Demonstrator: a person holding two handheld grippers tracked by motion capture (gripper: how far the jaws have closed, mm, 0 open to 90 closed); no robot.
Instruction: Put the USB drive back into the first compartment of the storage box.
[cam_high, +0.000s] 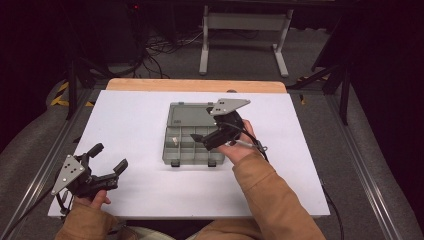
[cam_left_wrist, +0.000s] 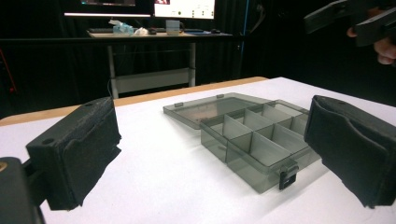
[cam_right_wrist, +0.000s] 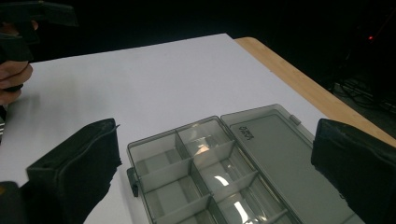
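Note:
A grey see-through compartment box (cam_high: 186, 149) lies open mid-table, its lid (cam_high: 190, 114) folded flat toward the far side. Dividers split it into several cells; a small pale spot in one left cell could be glare or an item. My right gripper (cam_high: 199, 140) hovers over the box's right half, open and holding nothing. In the right gripper view the box (cam_right_wrist: 196, 177) and lid (cam_right_wrist: 275, 154) sit between its spread jaws (cam_right_wrist: 215, 140). My left gripper (cam_high: 110, 156) rests open at the table's near left, apart from the box. The left gripper view shows the box (cam_left_wrist: 252, 144) ahead.
A white sheet (cam_high: 135, 125) covers the table, and a wooden edge (cam_high: 195, 85) shows at the back. Beyond it stand a white desk frame (cam_high: 245, 30) and floor cables (cam_high: 160, 47). Metal rails (cam_high: 360, 165) run along both sides. Open sheet surrounds the box.

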